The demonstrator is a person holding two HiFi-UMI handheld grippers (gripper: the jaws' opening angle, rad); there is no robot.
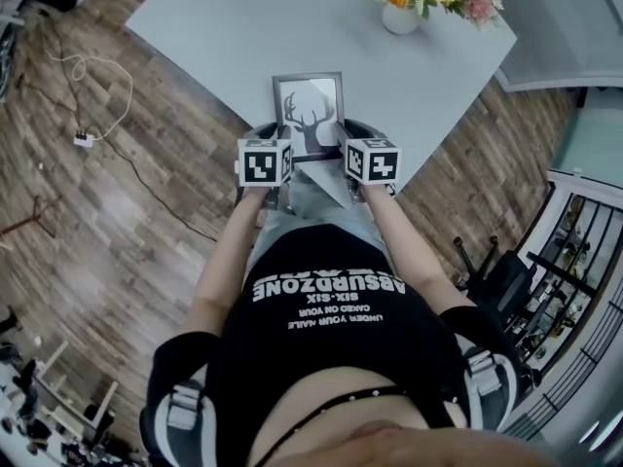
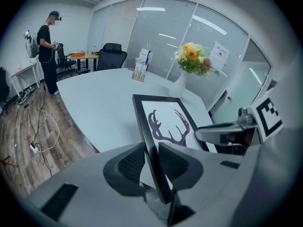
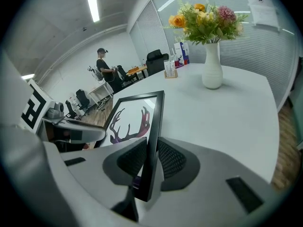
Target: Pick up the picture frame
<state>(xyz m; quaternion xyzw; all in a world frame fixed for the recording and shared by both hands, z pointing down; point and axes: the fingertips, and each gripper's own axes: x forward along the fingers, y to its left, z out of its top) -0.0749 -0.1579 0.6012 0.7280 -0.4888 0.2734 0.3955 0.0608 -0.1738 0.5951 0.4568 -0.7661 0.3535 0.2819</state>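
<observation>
A black picture frame (image 1: 310, 112) with a dark deer-antler print hangs tilted above the near corner of the pale grey table (image 1: 224, 37). My left gripper (image 1: 280, 154) is shut on the frame's left edge (image 2: 150, 141), its ribbed pads (image 2: 132, 163) pressing both faces of the rim. My right gripper (image 1: 343, 152) is shut on the right edge (image 3: 154, 141) the same way, pads (image 3: 171, 160) against the rim. In each gripper view the other gripper shows across the frame (image 2: 227, 132) (image 3: 71, 131). The lower part of the frame is hidden behind the grippers in the head view.
A white vase of flowers (image 1: 401, 15) stands at the table's far right (image 3: 212, 70). A small card stand (image 2: 140, 72) sits farther back. A cable and plug (image 1: 85, 139) lie on the wood floor at left. A person (image 2: 46, 44) stands by desks and chairs beyond.
</observation>
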